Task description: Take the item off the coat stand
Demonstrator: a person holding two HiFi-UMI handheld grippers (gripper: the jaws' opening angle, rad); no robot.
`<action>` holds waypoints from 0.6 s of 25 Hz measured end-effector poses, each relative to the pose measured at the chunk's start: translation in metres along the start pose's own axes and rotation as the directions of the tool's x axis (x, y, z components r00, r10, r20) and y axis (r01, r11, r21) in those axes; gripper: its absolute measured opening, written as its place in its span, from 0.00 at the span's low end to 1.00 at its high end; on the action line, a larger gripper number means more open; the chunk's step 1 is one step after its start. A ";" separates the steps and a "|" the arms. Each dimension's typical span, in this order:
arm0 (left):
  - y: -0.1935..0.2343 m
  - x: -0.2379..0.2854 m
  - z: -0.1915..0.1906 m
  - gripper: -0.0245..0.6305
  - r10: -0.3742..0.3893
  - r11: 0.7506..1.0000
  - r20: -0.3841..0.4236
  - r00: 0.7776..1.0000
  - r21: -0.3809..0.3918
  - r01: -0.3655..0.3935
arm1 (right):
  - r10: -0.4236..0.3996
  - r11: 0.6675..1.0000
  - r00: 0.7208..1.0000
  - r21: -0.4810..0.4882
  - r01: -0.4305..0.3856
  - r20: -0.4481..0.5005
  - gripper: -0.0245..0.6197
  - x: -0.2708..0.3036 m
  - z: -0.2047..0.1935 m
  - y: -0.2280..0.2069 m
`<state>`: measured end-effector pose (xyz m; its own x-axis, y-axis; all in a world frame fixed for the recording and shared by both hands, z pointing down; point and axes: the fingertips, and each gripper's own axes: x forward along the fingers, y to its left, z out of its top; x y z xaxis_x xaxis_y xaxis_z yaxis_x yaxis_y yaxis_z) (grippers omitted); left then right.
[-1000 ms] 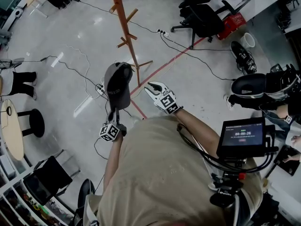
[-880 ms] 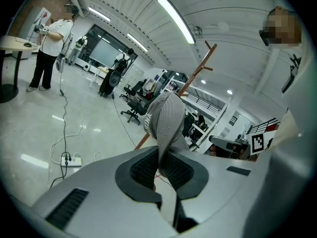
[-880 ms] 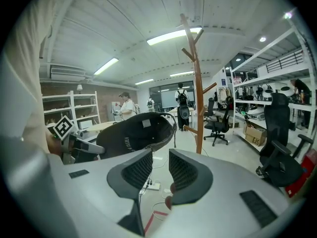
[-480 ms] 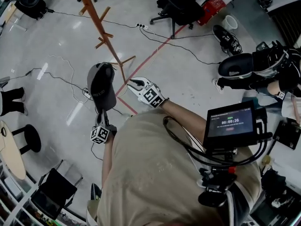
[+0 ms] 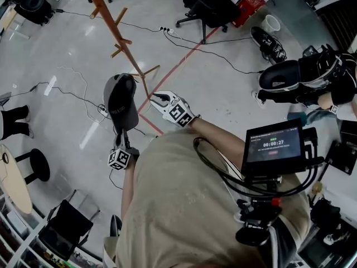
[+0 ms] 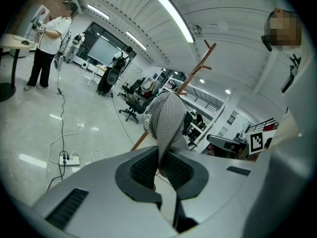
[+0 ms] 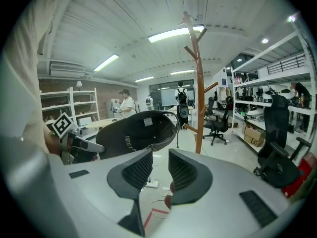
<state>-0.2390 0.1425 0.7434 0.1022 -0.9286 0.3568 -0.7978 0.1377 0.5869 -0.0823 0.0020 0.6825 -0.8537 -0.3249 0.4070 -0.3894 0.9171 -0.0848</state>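
Grey polished floor point(image 5: 72, 54) lay under both my tools. The coat stand point(image 5: 120, 35) stood on it just ahead of my left gripper point(image 5: 119, 133). I noted a red line point(image 5: 187, 62) taped on the floor, running from beneath my right gripper point(image 5: 158, 98) away ahead and to the right. One white power strip point(image 5: 103, 111) lay just left of the left gripper. A second strip point(image 5: 165, 30) lay beyond the stand, with a black cable point(image 5: 195, 50) trailing from it. Far ahead of the right gripper stood an office chair point(image 5: 209, 7), a red box point(image 5: 249, 4), a white cup point(image 5: 271, 24) and a sneaker point(image 5: 269, 44). Behind and left of the left gripper stood a black stool point(image 5: 38, 164) and a round table point(image 5: 12, 180).
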 end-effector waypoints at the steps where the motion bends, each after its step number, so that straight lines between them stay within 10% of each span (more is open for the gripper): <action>1: 0.001 0.000 -0.001 0.09 0.001 1.000 0.000 1.000 0.000 -0.001 | 0.001 1.000 1.000 0.000 -0.001 0.000 0.20 0.000 0.000 0.000; 15: 0.001 -0.010 -0.005 0.09 0.017 1.000 0.000 1.000 -0.007 -0.017 | 0.012 1.000 1.000 0.004 -0.012 -0.010 0.20 -0.003 -0.007 0.005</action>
<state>-0.2378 0.1539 0.7445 0.0883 -0.9262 0.3667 -0.7950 0.1563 0.5861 -0.0790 0.0090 0.6869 -0.8551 -0.3113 0.4146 -0.3803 0.9201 -0.0936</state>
